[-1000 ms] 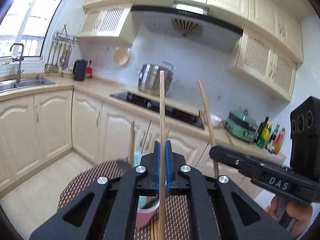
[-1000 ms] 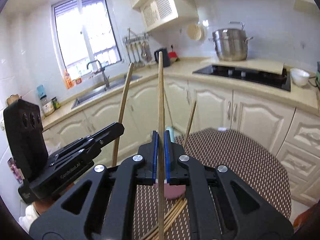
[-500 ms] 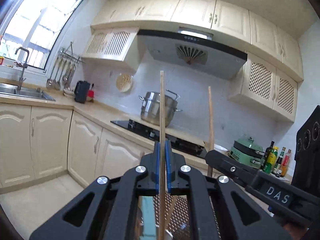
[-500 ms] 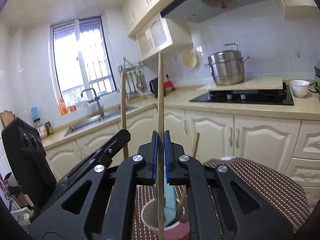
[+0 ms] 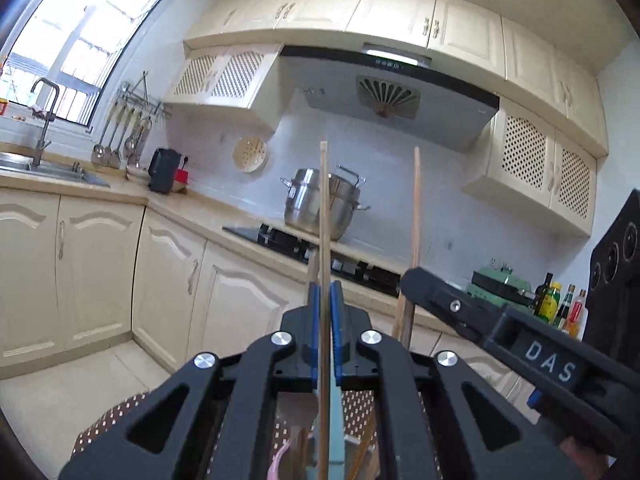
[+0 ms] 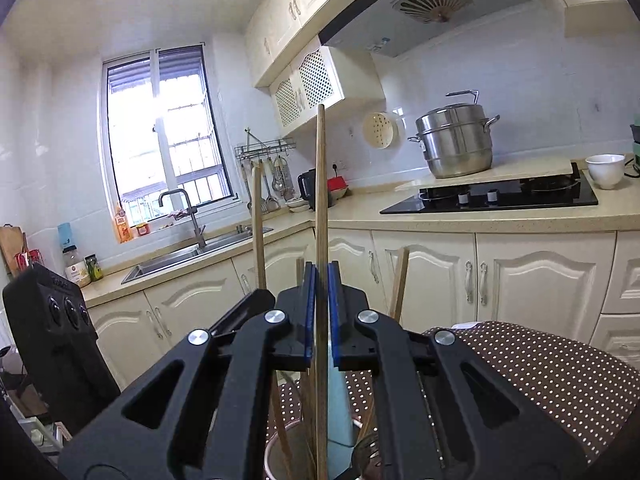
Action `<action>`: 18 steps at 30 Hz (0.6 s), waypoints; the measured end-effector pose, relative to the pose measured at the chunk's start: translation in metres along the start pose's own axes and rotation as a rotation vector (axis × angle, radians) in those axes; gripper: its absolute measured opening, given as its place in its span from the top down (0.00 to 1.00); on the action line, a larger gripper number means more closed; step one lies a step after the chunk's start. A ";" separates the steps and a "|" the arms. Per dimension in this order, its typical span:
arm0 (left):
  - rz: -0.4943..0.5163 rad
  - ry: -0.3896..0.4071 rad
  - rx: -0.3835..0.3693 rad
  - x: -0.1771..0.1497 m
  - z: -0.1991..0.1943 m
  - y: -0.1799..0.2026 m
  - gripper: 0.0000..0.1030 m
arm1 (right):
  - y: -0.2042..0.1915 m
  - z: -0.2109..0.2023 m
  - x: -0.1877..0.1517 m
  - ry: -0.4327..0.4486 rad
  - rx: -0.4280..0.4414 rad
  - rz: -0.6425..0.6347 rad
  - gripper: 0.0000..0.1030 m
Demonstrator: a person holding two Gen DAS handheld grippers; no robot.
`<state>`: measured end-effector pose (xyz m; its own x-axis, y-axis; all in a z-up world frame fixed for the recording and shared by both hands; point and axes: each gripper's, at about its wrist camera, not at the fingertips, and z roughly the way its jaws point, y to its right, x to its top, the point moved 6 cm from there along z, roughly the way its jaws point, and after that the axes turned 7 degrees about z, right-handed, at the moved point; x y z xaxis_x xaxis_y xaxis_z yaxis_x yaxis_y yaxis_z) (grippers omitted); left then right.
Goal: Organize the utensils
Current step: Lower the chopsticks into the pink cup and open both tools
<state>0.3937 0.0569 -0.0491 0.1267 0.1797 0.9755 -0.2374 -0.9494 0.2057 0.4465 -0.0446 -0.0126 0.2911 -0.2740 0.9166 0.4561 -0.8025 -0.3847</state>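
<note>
The left gripper (image 5: pixel 325 304) squeezes one chopstick (image 5: pixel 323 216) upright; the right gripper (image 6: pixel 321 292) squeezes another chopstick (image 6: pixel 320 184) upright; both hang over the pink cup (image 6: pixel 280 450) on the dotted table (image 6: pixel 540 364); go down slowly, keep each stick straight, then let go.

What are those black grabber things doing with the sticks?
A person holds two black grippers. The left gripper is shut on one upright wooden chopstick, and the right gripper is shut on another wooden chopstick. Both sticks hang over a pink-rimmed cup on the brown dotted table, which already holds more chopsticks.
</note>
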 end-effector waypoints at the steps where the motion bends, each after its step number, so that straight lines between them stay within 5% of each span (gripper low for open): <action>1: -0.004 -0.008 -0.002 -0.004 -0.002 -0.001 0.95 | -0.001 -0.002 -0.002 -0.003 0.001 -0.005 0.94; 12: 0.018 -0.088 -0.045 -0.026 -0.033 0.008 0.94 | -0.010 -0.031 -0.022 -0.017 -0.034 -0.097 0.93; 16: 0.033 -0.097 0.004 -0.025 -0.049 0.007 0.62 | -0.009 -0.036 -0.028 -0.032 -0.042 -0.100 0.93; 18: 0.051 -0.100 0.021 -0.023 -0.056 0.007 0.61 | -0.007 -0.039 -0.031 -0.036 -0.048 -0.095 0.93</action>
<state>0.3358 0.0609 -0.0657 0.2102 0.1050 0.9720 -0.2260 -0.9621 0.1528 0.4013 -0.0511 -0.0338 0.2794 -0.1768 0.9438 0.4425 -0.8486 -0.2900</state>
